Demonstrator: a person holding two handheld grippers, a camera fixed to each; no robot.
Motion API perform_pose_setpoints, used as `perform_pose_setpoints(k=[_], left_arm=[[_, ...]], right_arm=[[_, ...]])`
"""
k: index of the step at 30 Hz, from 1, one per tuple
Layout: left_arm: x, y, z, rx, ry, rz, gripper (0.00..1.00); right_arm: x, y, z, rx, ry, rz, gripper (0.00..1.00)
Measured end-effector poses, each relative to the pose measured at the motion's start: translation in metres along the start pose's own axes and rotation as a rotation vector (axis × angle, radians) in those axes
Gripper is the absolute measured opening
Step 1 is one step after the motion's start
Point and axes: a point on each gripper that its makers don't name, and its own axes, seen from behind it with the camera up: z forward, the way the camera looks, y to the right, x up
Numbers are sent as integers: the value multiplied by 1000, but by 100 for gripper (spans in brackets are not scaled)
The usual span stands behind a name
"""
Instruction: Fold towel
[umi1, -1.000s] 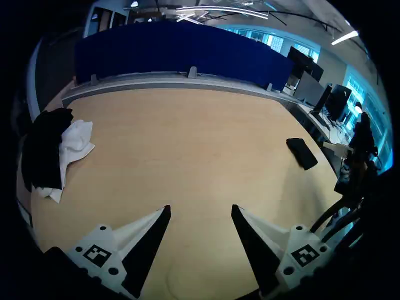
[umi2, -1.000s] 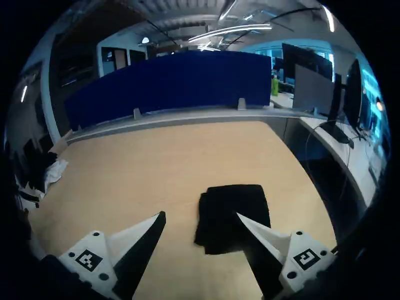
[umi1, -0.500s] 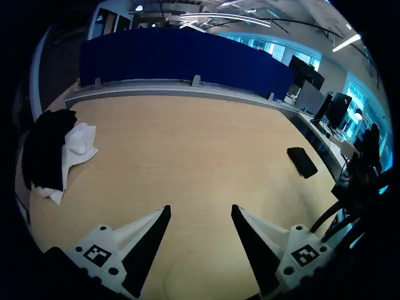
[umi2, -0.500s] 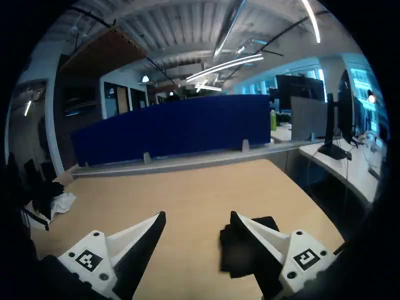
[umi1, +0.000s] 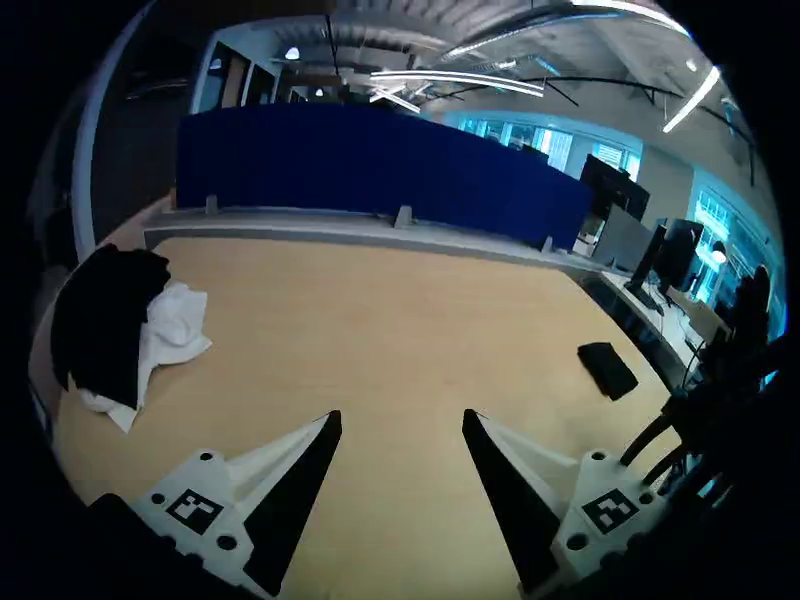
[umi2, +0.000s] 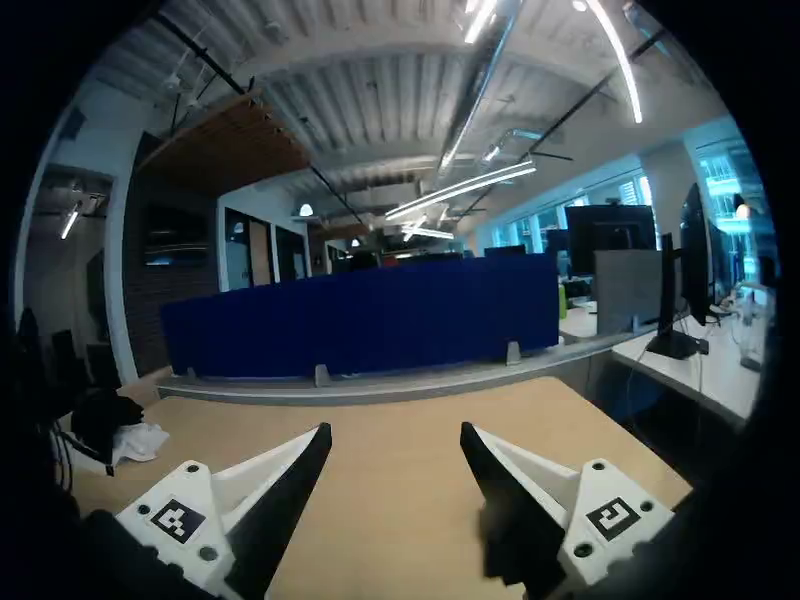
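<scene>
A small folded black towel (umi1: 608, 369) lies flat near the right edge of the wooden table (umi1: 400, 320) in the left gripper view. At the table's left edge sits a loose pile, a black cloth (umi1: 105, 320) with a white towel (umi1: 175, 325) against it. The same pile (umi2: 125, 438) sits far left in the right gripper view. My left gripper (umi1: 400, 415) stands open above the near middle of the table, holding nothing. My right gripper (umi2: 395, 430) is open too and points level across the table. A dark blurred patch (umi2: 493, 540) sits low beside its right finger.
A blue partition (umi1: 380, 165) on a grey rail runs along the table's far edge. Desks with monitors (umi2: 625, 285) stand beyond the right side. Dark cables and gear (umi1: 715, 410) crowd the right edge of the left gripper view.
The right gripper has lifted and tilted up from the folded black towel, which slid down out of its view. The left gripper view has tilted up slightly. Both grippers stayed open.
</scene>
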Motion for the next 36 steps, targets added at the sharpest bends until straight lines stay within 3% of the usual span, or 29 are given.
perform_pose_setpoints(k=[5,12,21,36], left_arm=[[35,-14,-5,40,138,6,89],[84,-33,-12,77,340,54,89],[96,-45,-1,89,425,85,89],[76,-67,18,167,531,196,89]], right_arm=[[0,-21,0,15,4,-8,100],[0,-36,3,12,4,-38,100],[-2,-58,9,20,12,-34,100],[-28,-85,15,90,-31,-52,100]])
